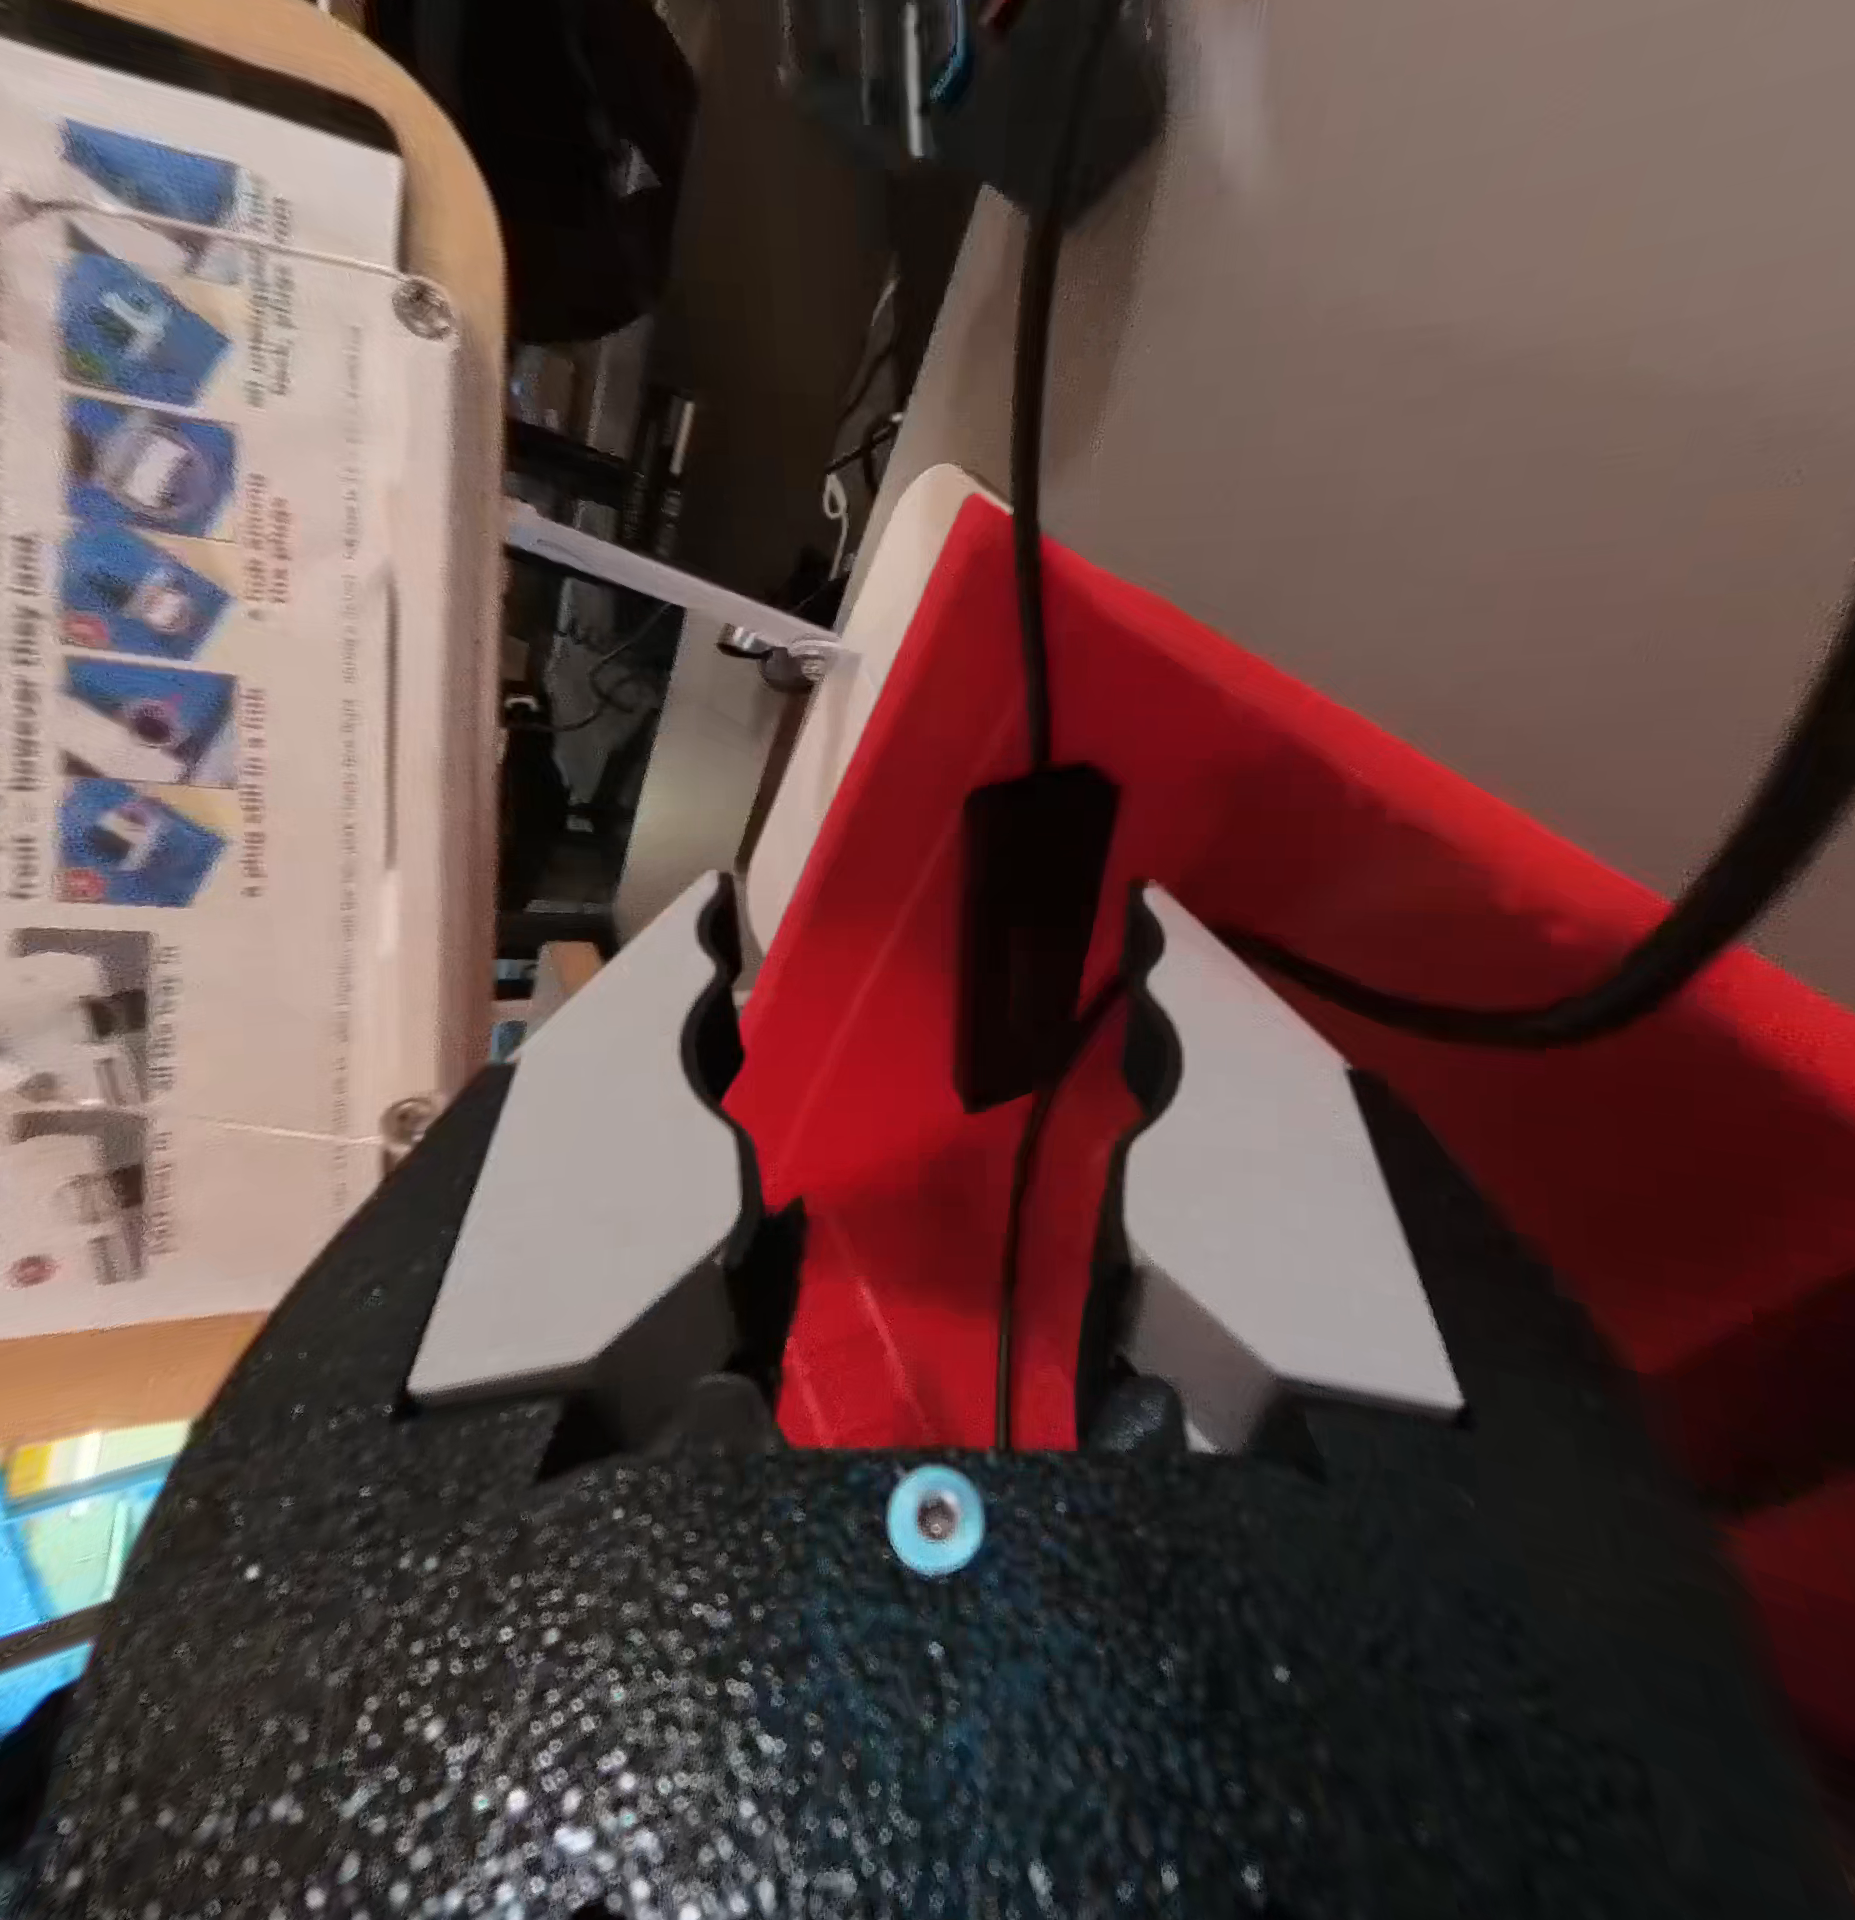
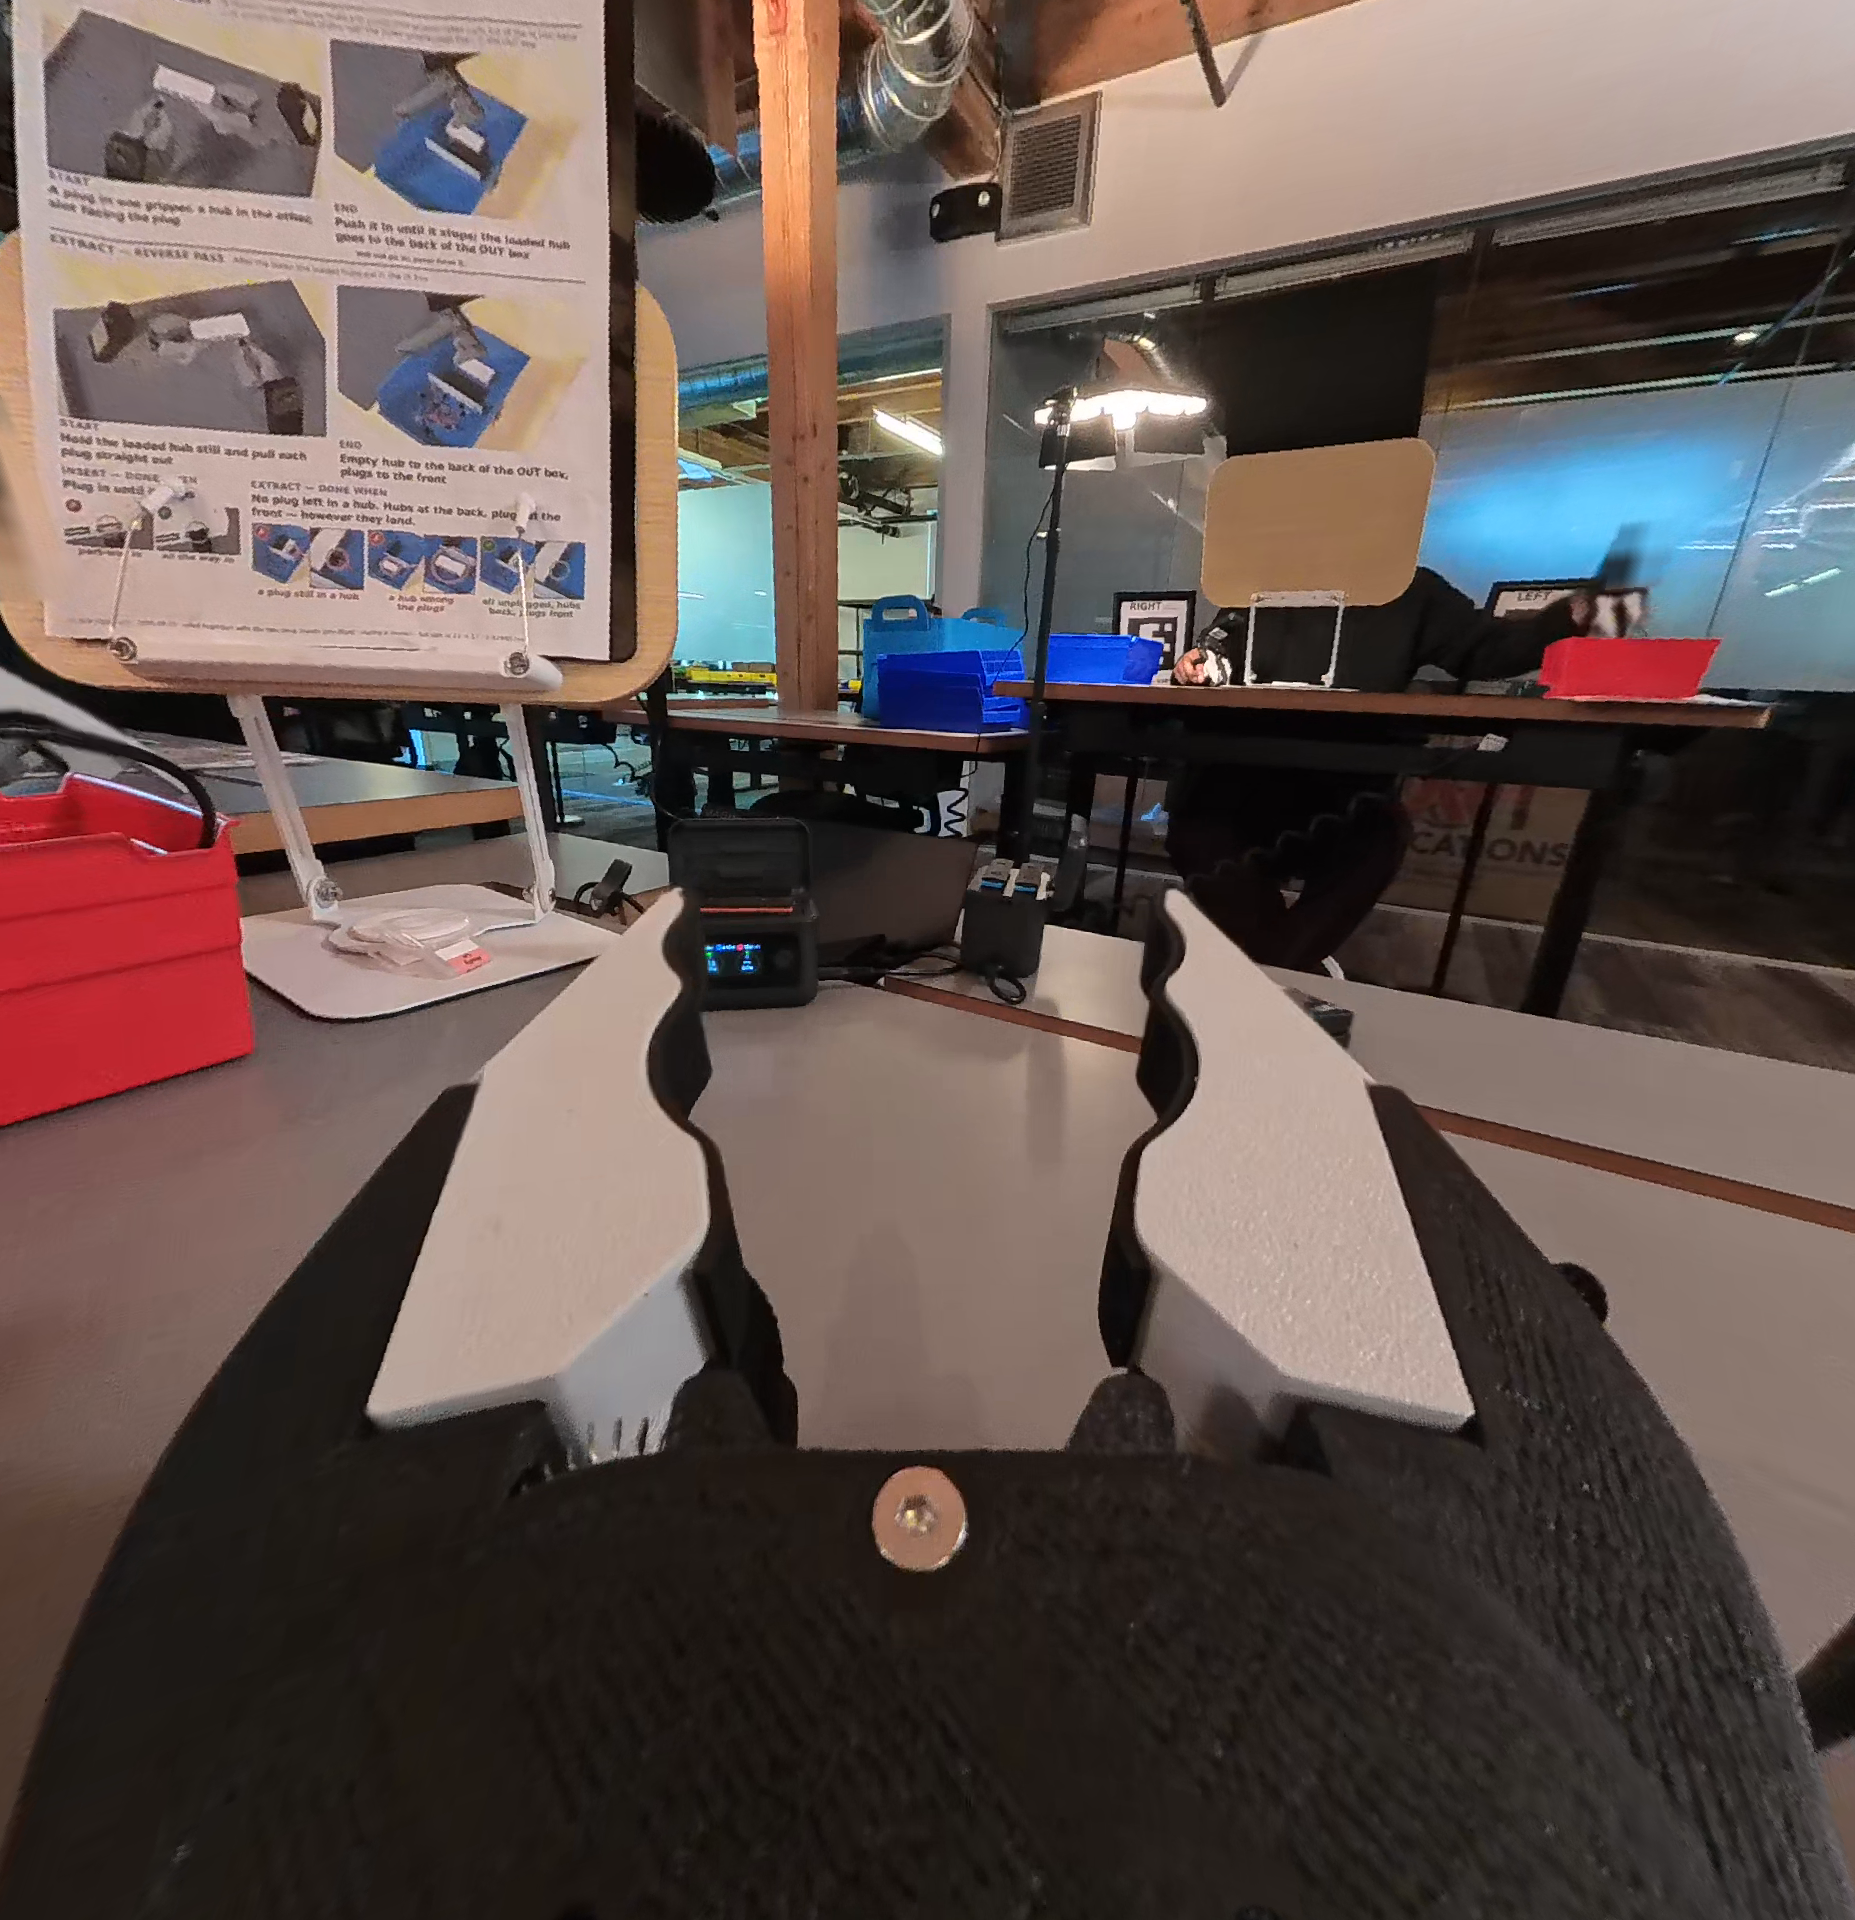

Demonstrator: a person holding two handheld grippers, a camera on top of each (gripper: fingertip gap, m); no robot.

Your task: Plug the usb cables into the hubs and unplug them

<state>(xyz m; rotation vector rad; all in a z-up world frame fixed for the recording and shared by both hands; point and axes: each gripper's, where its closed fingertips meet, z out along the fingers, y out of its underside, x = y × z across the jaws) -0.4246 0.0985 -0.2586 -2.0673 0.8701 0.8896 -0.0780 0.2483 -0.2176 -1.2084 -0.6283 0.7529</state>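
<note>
Left wrist view, near to far. The left gripper (image 1: 938,914) fills the lower half of the frame, its grey fingers (image 1: 611,1122) spread apart with nothing clamped between them. In the gap near the tips hangs a black hub (image 1: 1027,935), a flat oblong body that appears to be just touching the inner edge of the finger on the right side of the frame; motion blur makes contact uncertain. A thin black cable (image 1: 1029,499) runs from the top of the hub straight up to the top of the frame, and a thicker black cable (image 1: 1629,914) curves away from beside the hub toward the right edge. Behind the hub stands a red bin (image 1: 1422,935), occupying the centre and right. At the left of the frame is an instruction sheet (image 1: 175,665) on a wooden board.

Right wrist view, near to far. The right gripper (image 2: 923,914) takes up the lower centre, fingers (image 2: 549,1195) wide apart and empty, above the grey table (image 2: 902,1195). At the left edge sits the red bin (image 2: 92,977), a black cable looping over its rim. Past the fingertips stand a small black device with a lit screen (image 2: 741,935) and a dark charger block (image 2: 1006,914). The instruction sheet on its stand (image 2: 320,312) fills the upper left. Farther back, blue bins (image 2: 954,675) and another red bin (image 2: 1629,665) rest on a distant table, where a person (image 2: 1422,634) is seated.
</note>
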